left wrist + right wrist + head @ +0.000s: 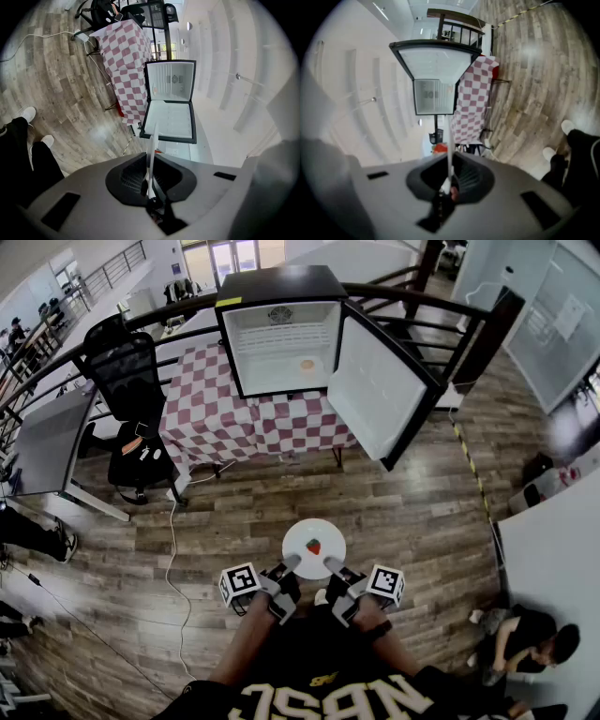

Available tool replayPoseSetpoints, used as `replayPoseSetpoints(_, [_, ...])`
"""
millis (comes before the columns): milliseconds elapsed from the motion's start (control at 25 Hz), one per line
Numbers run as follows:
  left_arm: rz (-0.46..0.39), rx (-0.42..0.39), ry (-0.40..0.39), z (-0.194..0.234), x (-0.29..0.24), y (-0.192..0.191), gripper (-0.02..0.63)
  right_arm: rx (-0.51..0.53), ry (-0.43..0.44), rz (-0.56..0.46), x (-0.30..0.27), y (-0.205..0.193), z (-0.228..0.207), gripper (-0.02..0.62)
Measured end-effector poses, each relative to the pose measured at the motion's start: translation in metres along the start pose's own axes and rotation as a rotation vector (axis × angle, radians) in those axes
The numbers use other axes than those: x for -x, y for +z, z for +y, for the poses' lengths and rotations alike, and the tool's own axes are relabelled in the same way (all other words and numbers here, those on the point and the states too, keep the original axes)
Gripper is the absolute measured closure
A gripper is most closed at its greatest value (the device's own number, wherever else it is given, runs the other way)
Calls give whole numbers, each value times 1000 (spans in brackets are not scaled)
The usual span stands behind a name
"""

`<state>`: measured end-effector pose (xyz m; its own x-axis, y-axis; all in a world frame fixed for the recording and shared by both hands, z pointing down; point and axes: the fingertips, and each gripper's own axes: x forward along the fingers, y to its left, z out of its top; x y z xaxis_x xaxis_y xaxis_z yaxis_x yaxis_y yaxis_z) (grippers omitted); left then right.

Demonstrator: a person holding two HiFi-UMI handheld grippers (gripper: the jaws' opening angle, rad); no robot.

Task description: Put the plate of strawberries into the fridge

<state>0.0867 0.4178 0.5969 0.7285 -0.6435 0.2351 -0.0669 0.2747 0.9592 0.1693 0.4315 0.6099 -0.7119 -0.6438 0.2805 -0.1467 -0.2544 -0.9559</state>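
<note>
wood-plank floor lies between the person and the small black fridge (272,285), which stands on a red-and-white checked tabletop (234,423) with its white-lined door (375,390) swung wide. left tongs (291,565) and right tongs (334,565) are each clamped on opposite rims of the round white plate (302,532), which is low over the floor and well short of the fridge, with 1 red strawberry (313,547) on it. best, i judge, to hold both sides level with even pressure, raise the plate to the fridge opening, pass left of the door, and slide it in flat so the berry does not roll
</note>
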Motion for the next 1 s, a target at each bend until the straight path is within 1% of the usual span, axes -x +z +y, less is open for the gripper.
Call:
replayPoseSetpoints(280, [-10,-15,30,3,-12,-26,569,-33,36,26,24,11,-9,557])
replayPoseSetpoints(400, [-41,-19,19,3,-13,-30,569,3,47,66,25,16,-10,557])
replayPoseSetpoints(560, [-115,21,50,16,-6,-22,569,30,62,138,12,14,-12,557])
replayPoseSetpoints(640, [-135,21,44,17,0,-18,569,51,72,173,6,10,-12,557])
replayPoseSetpoints(720, [-144,28,26,16,-2,-14,569,52,60,193,1,10,-12,557])
replayPoseSetpoints(800, [-143,56,25,20,-9,-6,569,35,36,199,-7,16,-14,557])
replayPoseSetpoints(880, [-120,71,23,21,-21,5,569,22,24,196,-18,27,-17,557])
replayPoseSetpoints(920, [-104,62,24,21,-28,13,569,15,25,189,-25,34,-17,557])
replayPoseSetpoints(1000, [-73,19,34,19,-43,35,569,-5,30,167,-43,49,-14,555])
